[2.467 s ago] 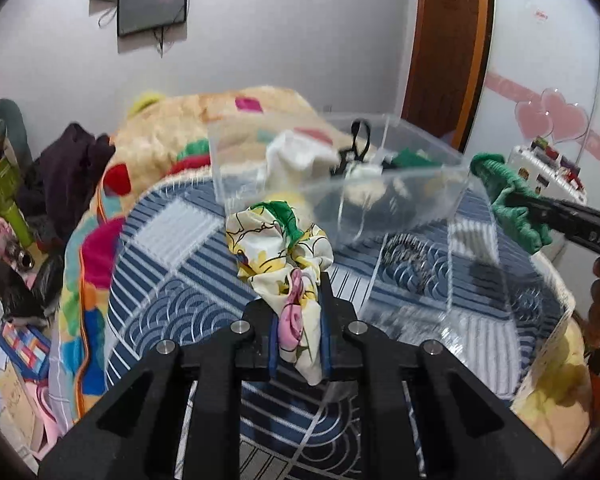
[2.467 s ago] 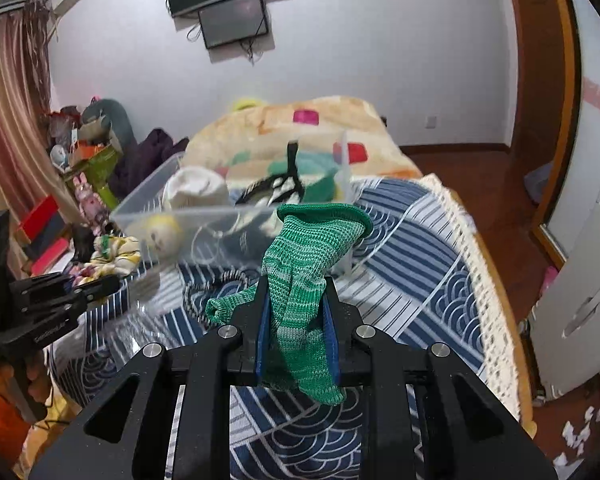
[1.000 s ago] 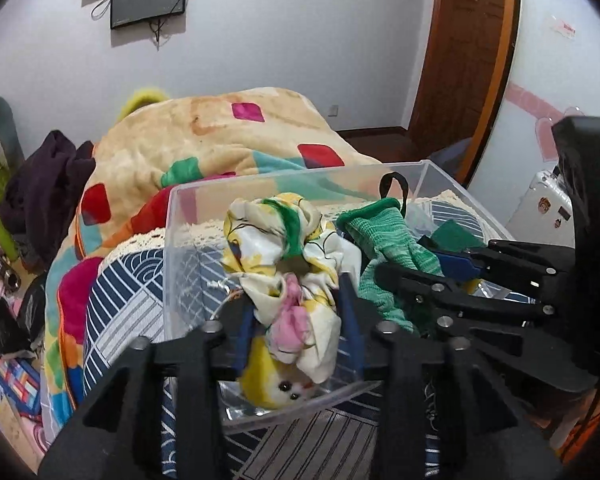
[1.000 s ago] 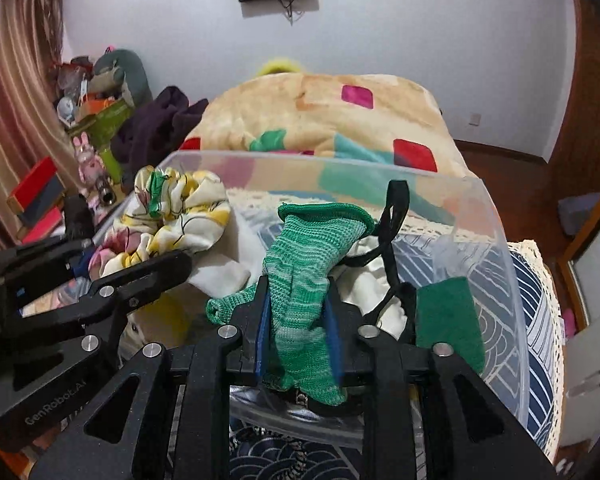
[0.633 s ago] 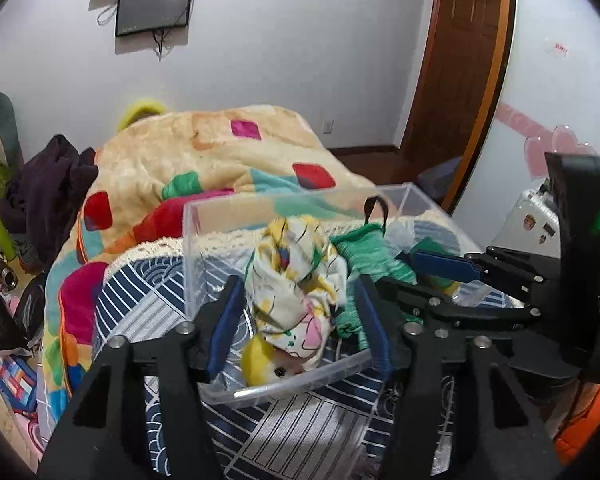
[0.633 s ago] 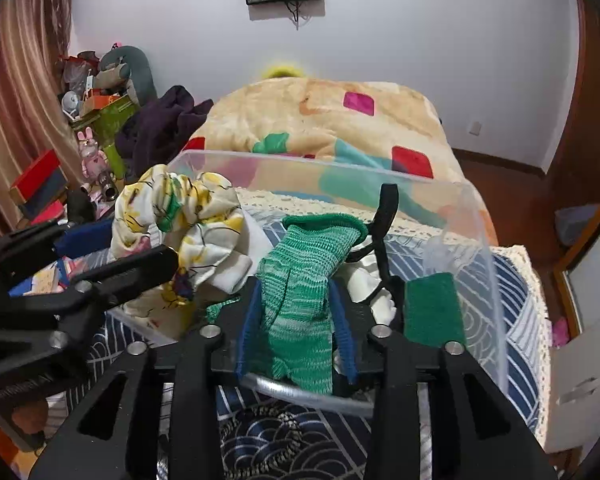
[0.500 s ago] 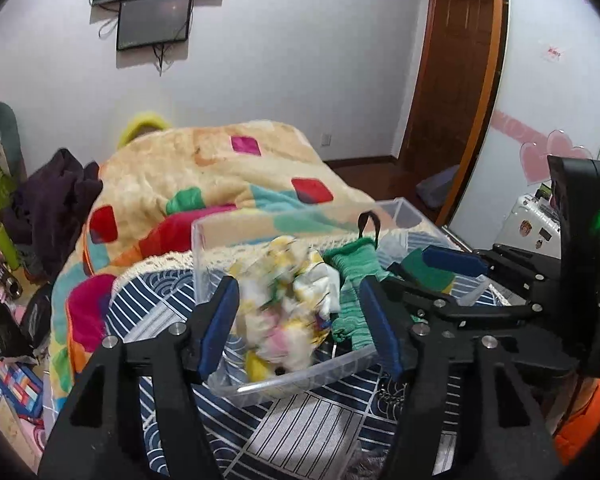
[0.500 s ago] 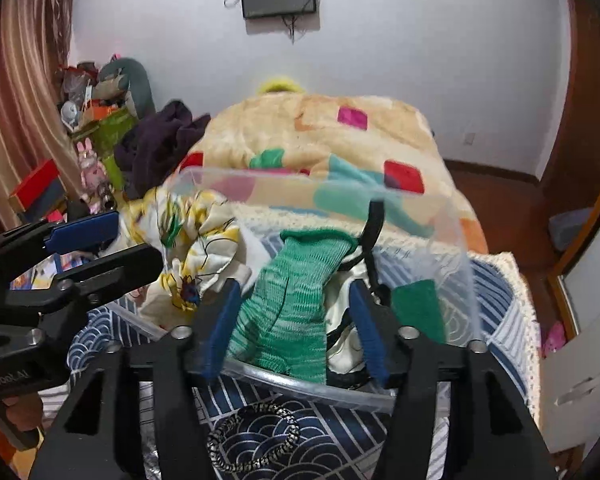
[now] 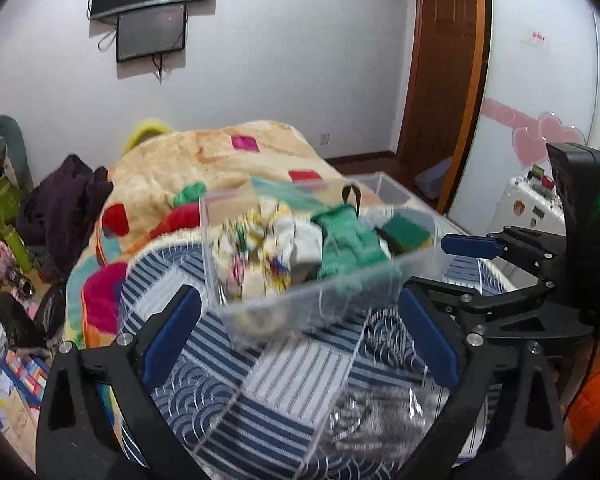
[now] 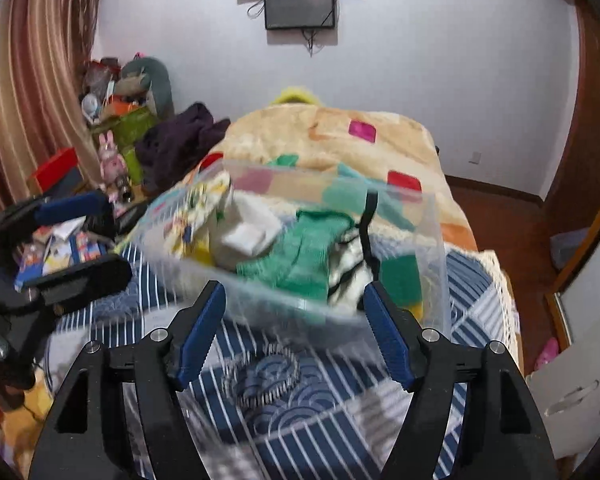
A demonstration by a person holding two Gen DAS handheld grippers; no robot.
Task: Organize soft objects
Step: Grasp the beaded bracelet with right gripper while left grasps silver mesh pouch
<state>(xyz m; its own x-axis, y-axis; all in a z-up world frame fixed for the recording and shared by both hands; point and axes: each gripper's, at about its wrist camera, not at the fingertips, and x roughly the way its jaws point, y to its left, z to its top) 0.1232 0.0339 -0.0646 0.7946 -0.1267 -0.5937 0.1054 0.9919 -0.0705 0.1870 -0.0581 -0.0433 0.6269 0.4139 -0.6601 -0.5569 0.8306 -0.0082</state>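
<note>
A clear plastic bin (image 9: pixel 380 280) stands on the blue patterned bedcover and also shows in the right wrist view (image 10: pixel 432 248). In it lie the floral yellow cloth (image 9: pixel 252 248), which also shows in the right wrist view (image 10: pixel 196 216), the green knitted sock (image 9: pixel 344 240), also in the right wrist view (image 10: pixel 300 252), a white cloth (image 10: pixel 244 232) and a green sponge (image 9: pixel 408 232). My left gripper (image 9: pixel 300 336) is open and empty, in front of the bin. My right gripper (image 10: pixel 296 328) is open and empty, in front of the bin.
A dark hair tie (image 10: pixel 264 380) lies on the bedcover (image 9: pixel 284 380) in front of the bin. A beige quilt (image 9: pixel 220 160) covers the far bed. Clutter and a dark garment (image 10: pixel 180 140) sit at the left. A white cabinet (image 10: pixel 580 392) stands at the right.
Both grippers opened and dropped their loads into the bin: the floral cloth from the left, the green sock from the right. Both then pulled back and opened wider.
</note>
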